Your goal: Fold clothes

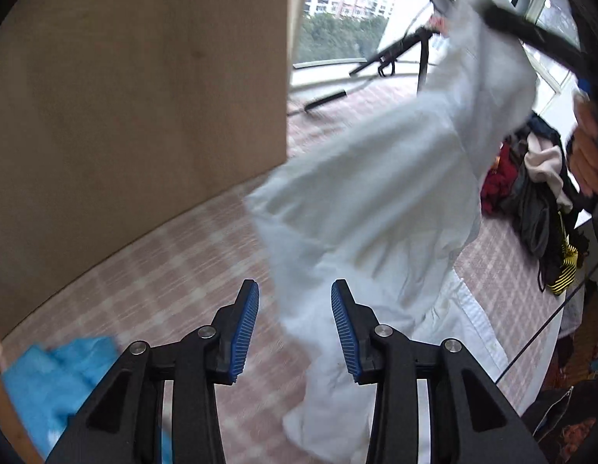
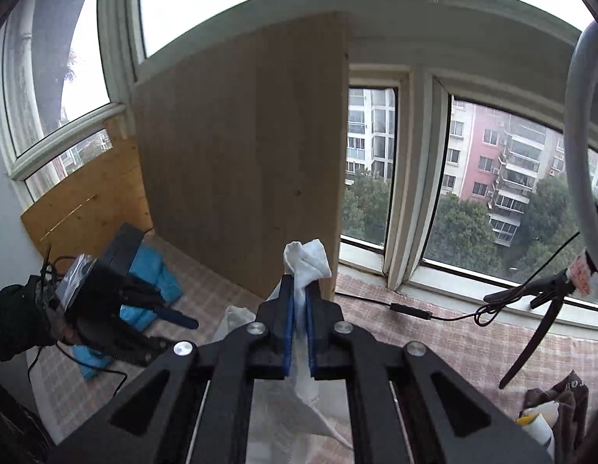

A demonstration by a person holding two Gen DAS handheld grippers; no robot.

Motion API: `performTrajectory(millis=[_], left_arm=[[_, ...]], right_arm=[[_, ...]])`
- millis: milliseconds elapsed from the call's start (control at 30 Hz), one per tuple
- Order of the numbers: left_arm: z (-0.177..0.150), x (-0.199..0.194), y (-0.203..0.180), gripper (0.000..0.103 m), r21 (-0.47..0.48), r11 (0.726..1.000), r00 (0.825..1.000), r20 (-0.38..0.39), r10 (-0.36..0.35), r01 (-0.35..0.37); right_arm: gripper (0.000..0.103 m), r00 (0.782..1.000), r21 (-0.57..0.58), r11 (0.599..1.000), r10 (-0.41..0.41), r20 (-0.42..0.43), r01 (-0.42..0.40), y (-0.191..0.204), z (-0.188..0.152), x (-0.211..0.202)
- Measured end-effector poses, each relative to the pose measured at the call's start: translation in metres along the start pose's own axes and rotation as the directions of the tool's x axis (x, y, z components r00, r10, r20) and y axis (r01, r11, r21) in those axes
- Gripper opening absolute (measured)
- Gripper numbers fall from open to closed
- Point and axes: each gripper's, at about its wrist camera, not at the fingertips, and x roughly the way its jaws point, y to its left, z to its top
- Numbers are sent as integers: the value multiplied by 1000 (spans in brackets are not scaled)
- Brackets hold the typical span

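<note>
Right claw clamped tight on a bunched corner of a white shirt, cloth poking out above the blue pads. Shirt lifted high at that corner, draping down in a blurred sweep to the pink checked tabletop. Left claw wide open, gripping nothing, hovering just before the hanging cloth. Blue garment lying at left beside a wooden board. Clothes pile at far right.

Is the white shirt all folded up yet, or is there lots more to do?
Not yet. The right gripper is pinching the white shirt and lifting it off the checked cloth, still unfolded. The left gripper is open and holds nothing. A blue garment looks folded already. A pile of clothes still waits.
</note>
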Motion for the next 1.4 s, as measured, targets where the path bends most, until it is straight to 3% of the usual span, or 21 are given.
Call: performTrajectory(millis=[233,300,367,433,600,700,833,1000,1067,1167,1233,1300,1333,1400], left_arm=[[-17,-74,13,41,-34,998,995,88,54,-51],[-14,-88,12,41,-3,998,992,107,65,-65],[-3,-88,0,41,39,995,989,119,91,-97],[11,-79,-10,41,63,997,994,99,47,-54],[19,-28,-49,41,166,984,997,-52,-49,57],[-6,2,-76,41,256,958,979,-187,-82,129],[-62,25,-98,41,372,914,950,-309,-43,163],[-116,49,-85,42,318,939,940,-340,-18,133],[-122,46,-79,48,233,960,950,-303,-80,155],[-124,25,-75,49,208,961,954,-274,-120,181],[-118,7,-62,49,179,968,963,-234,-134,179],[-108,-7,-45,49,147,979,976,-187,-114,143],[-102,-13,-37,49,130,984,981,-163,-104,126],[-92,-27,-20,49,95,991,990,-116,-81,92]], right_arm=[[5,1000,-94,996,4,16,-2,76,-42,-78],[5,1000,-118,993,13,-3,-14,98,-64,-98],[5,1000,-135,991,16,-25,-19,119,-89,-119],[5,998,-142,990,10,-59,-18,136,-114,-135],[5,989,-113,994,-27,-143,11,157,-173,-152],[5,979,-144,989,-61,-196,33,168,-204,-143],[5,963,-155,986,-104,-248,66,173,-235,-128],[5,919,-278,953,-215,-331,123,179,-262,-94],[6,892,-282,955,-202,-405,89,179,-271,-84],[9,854,-270,963,-156,-496,18,180,-272,-96],[13,860,-227,974,-93,-503,-28,176,-262,-117],[25,884,-120,991,-11,-468,-51,159,-244,-134],[35,898,-67,997,5,-441,-39,148,-233,-136],[40,920,36,999,21,-392,-8,124,-213,-134]])
